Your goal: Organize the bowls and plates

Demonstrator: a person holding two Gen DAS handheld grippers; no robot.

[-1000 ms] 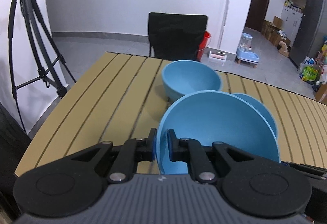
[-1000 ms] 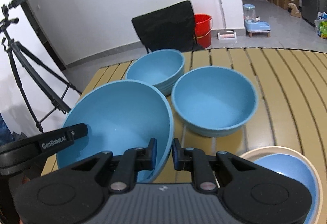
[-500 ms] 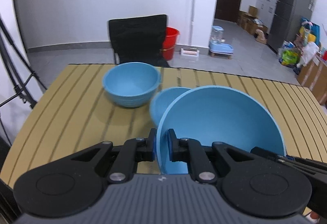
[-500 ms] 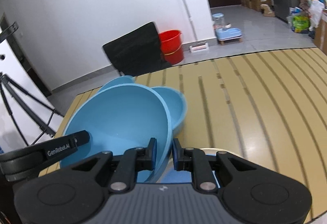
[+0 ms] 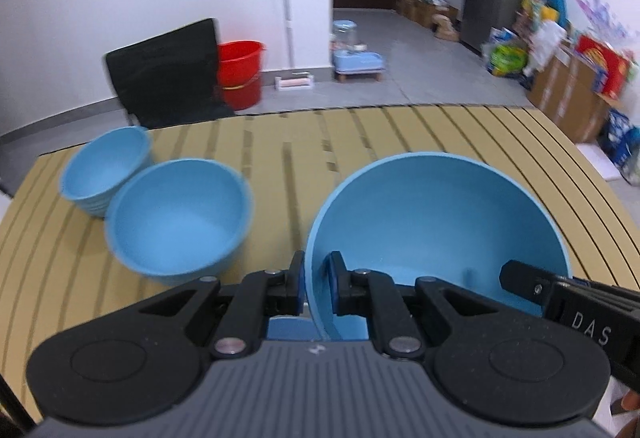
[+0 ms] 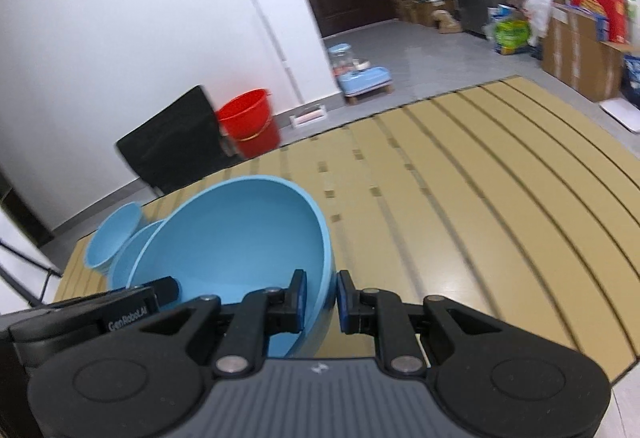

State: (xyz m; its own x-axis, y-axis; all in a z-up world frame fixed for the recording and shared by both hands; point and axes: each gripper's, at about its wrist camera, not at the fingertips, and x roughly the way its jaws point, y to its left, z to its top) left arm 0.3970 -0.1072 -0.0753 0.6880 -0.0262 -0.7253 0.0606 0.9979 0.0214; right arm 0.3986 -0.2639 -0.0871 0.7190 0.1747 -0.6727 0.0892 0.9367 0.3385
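**Both grippers clamp one large blue bowl above the slatted table**

In the left wrist view the left gripper [image 5: 314, 288] sits low in the middle of the frame, its jaws narrowed onto the near rim of the large blue bowl [image 5: 436, 222], one pad outside the wall and one inside. In the right wrist view the right gripper [image 6: 320, 296] pinches the opposite rim of the same bowl [image 6: 240, 238] the same way, with the left gripper's black body showing at the lower left. The bowl is tilted, its open side facing each camera, and fills the lower centre of both frames.

Left of it in the left wrist view, a medium blue bowl [image 5: 178, 216] stands on the tan slatted table [image 5: 400, 134], and a smaller blue bowl [image 5: 106, 168] touches it from behind, toward the upper left. Beyond the table's far edge stand a black chair [image 5: 164, 74] and a red bucket [image 5: 240, 72] against the white wall.
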